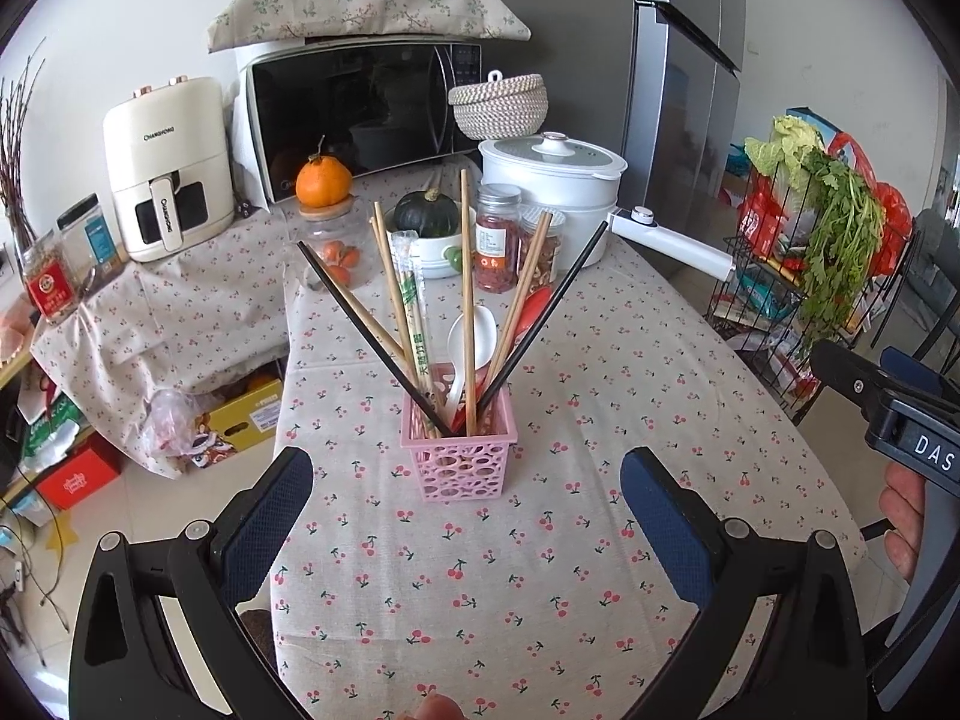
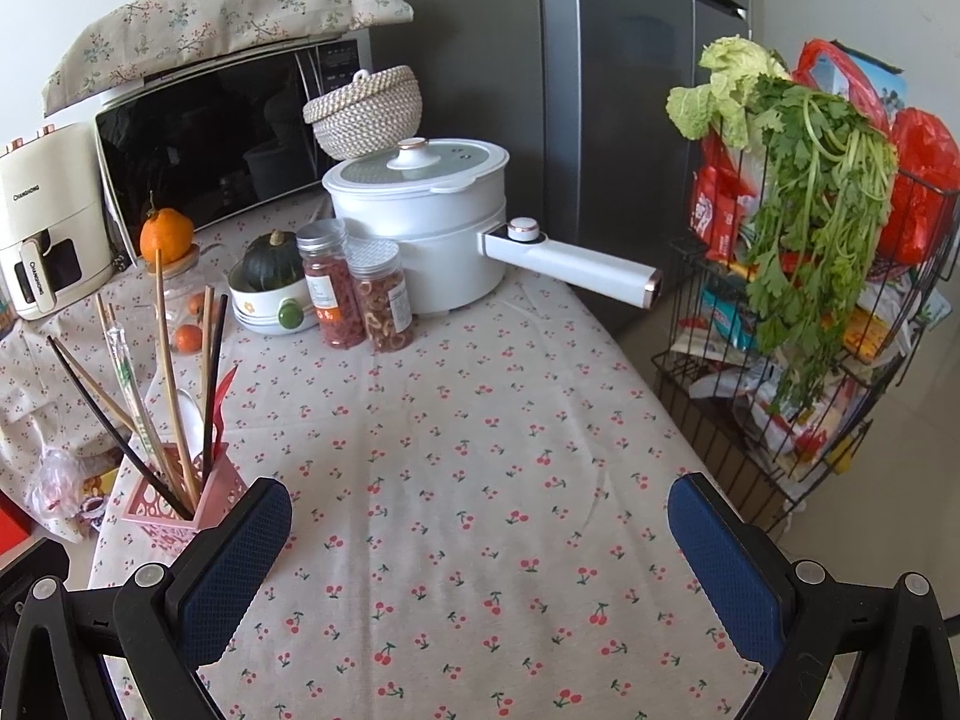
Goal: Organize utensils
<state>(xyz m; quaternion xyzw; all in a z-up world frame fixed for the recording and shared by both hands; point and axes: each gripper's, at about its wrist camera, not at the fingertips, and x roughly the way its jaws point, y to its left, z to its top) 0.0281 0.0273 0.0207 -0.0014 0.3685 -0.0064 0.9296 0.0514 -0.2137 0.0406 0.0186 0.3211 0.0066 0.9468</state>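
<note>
A pink perforated utensil basket (image 1: 461, 457) stands on the cherry-print tablecloth (image 1: 480, 588). It holds wooden chopsticks (image 1: 467, 300), black chopsticks (image 1: 360, 318), a wrapped pair (image 1: 414, 306), a white spoon (image 1: 465, 348) and a red spoon (image 1: 531, 309). My left gripper (image 1: 465, 498) is open and empty, just in front of the basket. In the right wrist view the basket (image 2: 180, 498) sits at the left, beside my open, empty right gripper (image 2: 480, 531). The right gripper's body (image 1: 900, 414) shows at the left view's right edge.
At the table's back stand a white pot with a long handle (image 2: 432, 228), two jars (image 2: 354, 294), a bowl with a green squash (image 2: 270, 294), an orange on a glass jar (image 1: 324, 192), a microwave (image 1: 360, 114) and an air fryer (image 1: 168, 168). A wire rack with greens (image 2: 810, 300) stands right of the table.
</note>
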